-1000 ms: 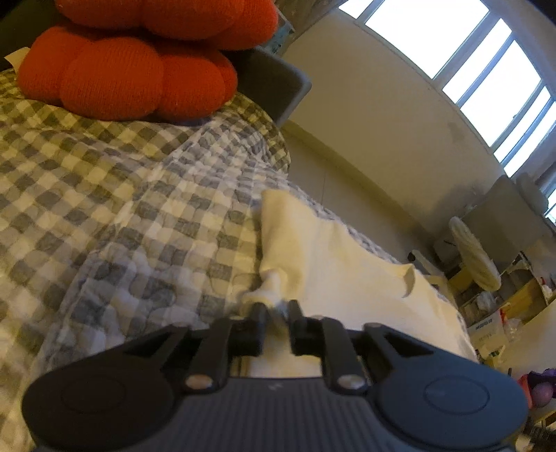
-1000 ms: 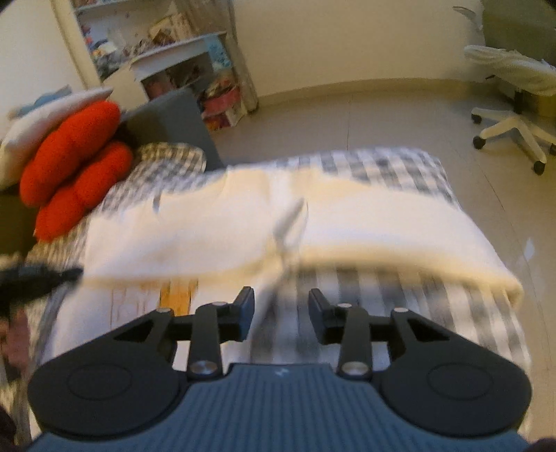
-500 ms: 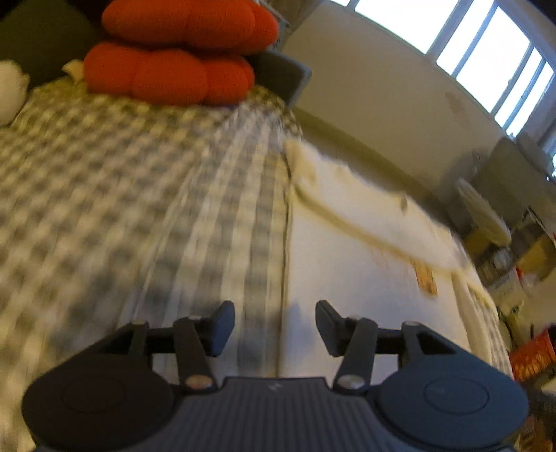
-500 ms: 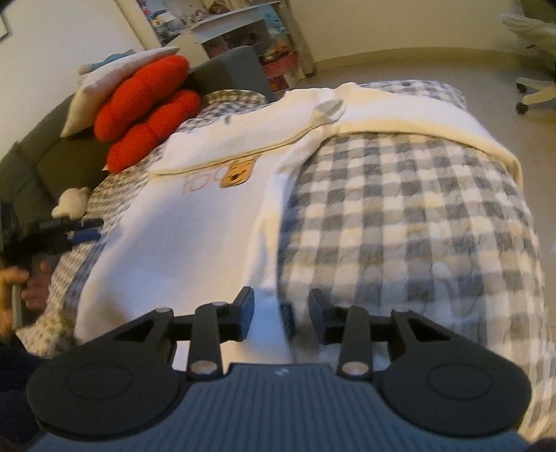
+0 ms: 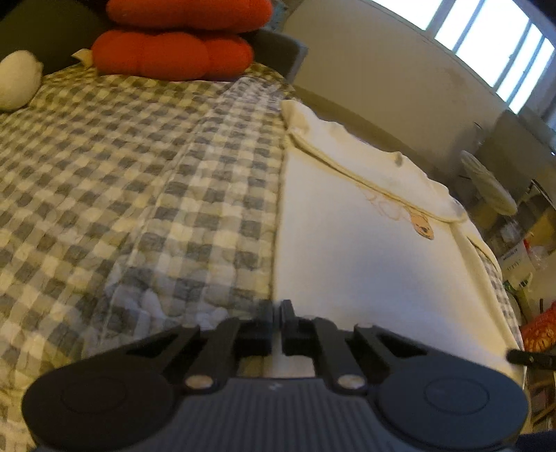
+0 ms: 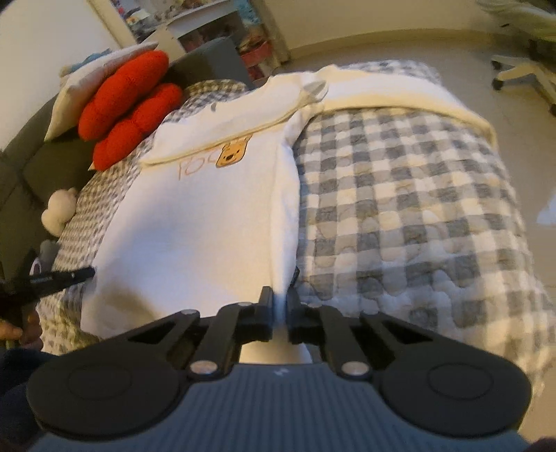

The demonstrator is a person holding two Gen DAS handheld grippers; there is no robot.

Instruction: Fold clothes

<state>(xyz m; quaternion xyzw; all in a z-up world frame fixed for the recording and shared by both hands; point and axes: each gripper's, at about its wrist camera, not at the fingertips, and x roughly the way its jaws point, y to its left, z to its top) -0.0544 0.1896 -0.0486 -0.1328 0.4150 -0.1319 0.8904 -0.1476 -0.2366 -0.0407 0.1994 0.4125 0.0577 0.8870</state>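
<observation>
White cotton shirt [image 6: 194, 222] lies flat on the checked quilt [image 6: 399, 215], its top part already folded down over the bear print [image 6: 232, 153] and one sleeve trailing across the far edge of the bed. Both near corners of the hem are taken: the left tool [image 5: 277, 314] is clenched on the hem corner at the shirt's left edge, and the right tool [image 6: 279, 302] is clenched on the doubled side seam at the opposite corner. In each wrist view, cloth fills the narrow slot between the closed fingers.

Beyond the shirt sit red cushions [image 6: 128, 104] and a small white plush [image 6: 59, 208] at the head of the bed; a shelf [image 6: 194, 24] and a chair base [image 6: 521, 73] stand on the floor behind.

Risks, as I judge them: each pinch sits at the very edge of the fabric, so a quick lift could pull a corner free. Uneven lifting would skew the fold line. The loose sleeve could drag and bunch under the body, and the quilt may be nipped along with the hem.
</observation>
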